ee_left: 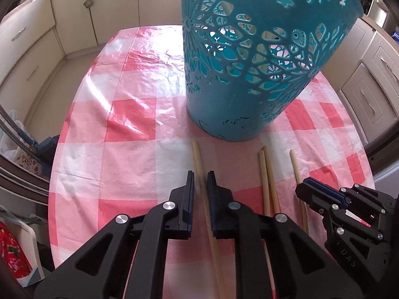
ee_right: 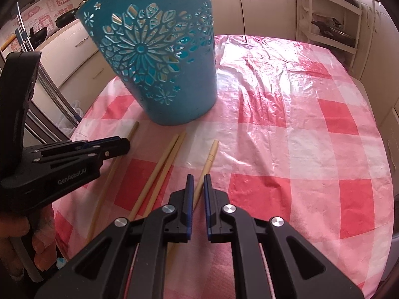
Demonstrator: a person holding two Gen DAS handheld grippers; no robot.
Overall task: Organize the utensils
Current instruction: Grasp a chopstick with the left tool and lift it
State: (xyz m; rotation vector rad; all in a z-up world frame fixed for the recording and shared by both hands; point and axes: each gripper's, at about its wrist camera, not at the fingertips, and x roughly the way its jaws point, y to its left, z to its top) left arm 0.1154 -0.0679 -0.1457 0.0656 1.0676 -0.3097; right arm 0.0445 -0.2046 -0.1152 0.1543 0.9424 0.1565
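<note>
Teal plastic holder w/ cut-out flower pattern [ee_left: 249, 74] stands upright on table w/ pink-and-white checked plastic cloth [ee_left: 119, 114], toward far side. 4 pale bamboo chopsticks lie flat on cloth just in front of it, roughly parallel, tips pointing at holder: leftmost chopstick [ee_left: 202, 186] apart from others, middle pair [ee_left: 268, 182] side by side & touching near far ends, rightmost chopstick [ee_left: 298, 174] alone.

L gripper [ee_left: 200, 182] low over cloth, fingers narrow gap, straddling leftmost chopstick; pads beside it, contact can't tell, not clamped.

R gripper [ee_right: 197, 184] also low, fingers narrow gap w/ rightmost chopstick [ee_right: 208, 159] running between them; gap visible both sides, not gripped.

In R wrist view L gripper [ee_right: 107, 149] seen from side at left, held by person's hand [ee_right: 25, 236], over leftmost chopstick [ee_right: 117, 159]. Cream cabinets [ee_left: 30, 44] around table
</note>
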